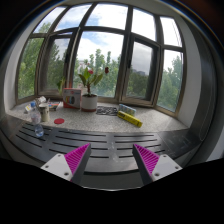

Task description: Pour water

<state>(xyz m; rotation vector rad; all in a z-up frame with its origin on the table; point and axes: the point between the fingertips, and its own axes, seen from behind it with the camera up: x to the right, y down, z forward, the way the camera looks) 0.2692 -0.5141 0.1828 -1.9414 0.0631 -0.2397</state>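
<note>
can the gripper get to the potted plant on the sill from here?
Probably yes. The gripper is open and empty, and the potted plant stands on the windowsill well beyond the fingers, with nothing visibly blocking the approach.

Setting: home sunroom or bay-window nook.
Evidence, upper frame: curved bay window [110, 50], trees outside.
Evidence, centre: potted plant [89, 88] and household clutter on the sill counter [150, 122].

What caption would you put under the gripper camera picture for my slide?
Open gripper hovers before a bay-window sill holding a potted plant.
</note>
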